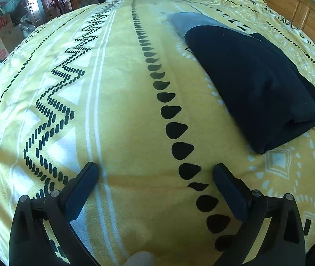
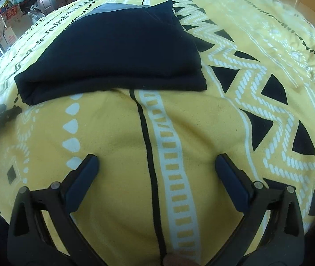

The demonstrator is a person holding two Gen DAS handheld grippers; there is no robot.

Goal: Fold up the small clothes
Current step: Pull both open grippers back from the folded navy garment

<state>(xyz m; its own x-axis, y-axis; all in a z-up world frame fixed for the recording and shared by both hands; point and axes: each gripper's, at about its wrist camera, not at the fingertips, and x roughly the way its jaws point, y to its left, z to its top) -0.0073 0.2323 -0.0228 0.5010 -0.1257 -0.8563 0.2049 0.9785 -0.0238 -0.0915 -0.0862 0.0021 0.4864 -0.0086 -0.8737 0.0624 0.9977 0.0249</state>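
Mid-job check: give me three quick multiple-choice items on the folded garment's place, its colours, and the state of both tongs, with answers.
1. Where does the folded garment lie?
A. on the yellow patterned blanket
B. on the floor
C. in a drawer

2. What colours does it show?
A. red and white
B. dark navy with a grey part
C. green

3. How are the left tongs and right tongs?
A. both clamping cloth
B. one shut
C. both open, empty

Answers: A, blanket surrounds it in both views; B, grey shows at its far end; C, fingers are spread apart over bare blanket.
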